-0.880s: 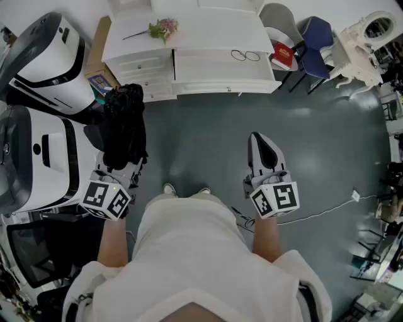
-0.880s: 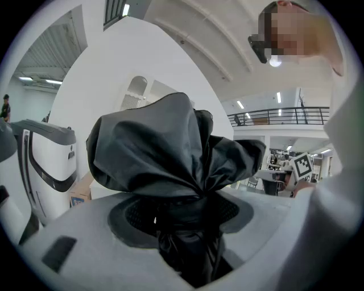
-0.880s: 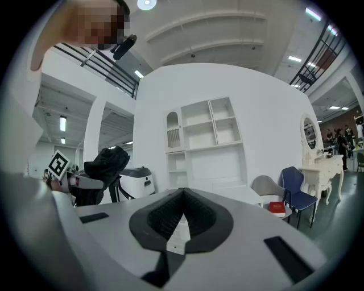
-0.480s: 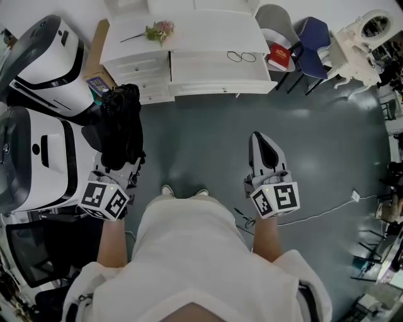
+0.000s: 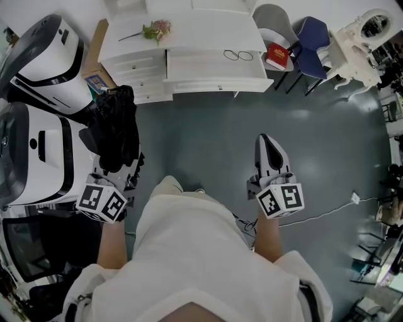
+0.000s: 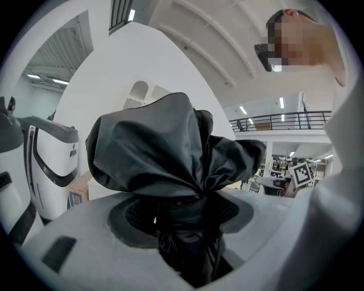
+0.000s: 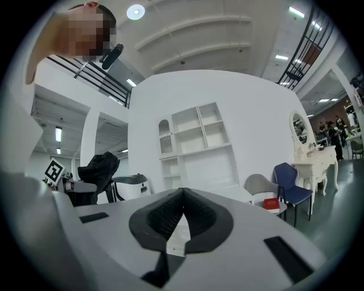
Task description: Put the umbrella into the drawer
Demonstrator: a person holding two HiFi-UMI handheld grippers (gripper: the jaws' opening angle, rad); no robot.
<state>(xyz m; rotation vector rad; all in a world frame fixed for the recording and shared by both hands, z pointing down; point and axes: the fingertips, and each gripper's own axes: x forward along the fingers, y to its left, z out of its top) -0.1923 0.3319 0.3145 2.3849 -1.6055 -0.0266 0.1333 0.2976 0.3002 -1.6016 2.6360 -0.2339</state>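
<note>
Just beside our left gripper (image 5: 121, 168), on its outer side, stand two large white machines (image 5: 38, 148) with dark trim, and in the left gripper view one of them shows again off to that side. The left gripper's jaws are clamped on the black umbrella (image 5: 116, 129). Its loose, bunched fabric sticks out ahead of the jaws and hides the fingertips from above. In the left gripper view the left gripper (image 6: 183, 213) has the umbrella (image 6: 170, 153) pinched at a gathered neck between the pads, and the canopy billows up past them. Well ahead of both grippers, roughly between them, stands a white desk (image 5: 189, 31) with a sprig of pink flowers (image 5: 156, 28) and a pair of glasses (image 5: 238, 55) on top. Its wide drawer (image 5: 217, 80) faces us, well apart from the umbrella. Our right gripper (image 5: 268, 146) hangs level over bare grey floor. In the right gripper view the right gripper (image 7: 182, 196) has its dark pads meeting at the tips with nothing between them. Ahead of it and to its outer side, a red book (image 5: 278, 56) lies on a grey chair (image 5: 277, 16), and a blue chair (image 5: 315, 41) stands just beyond.
</note>
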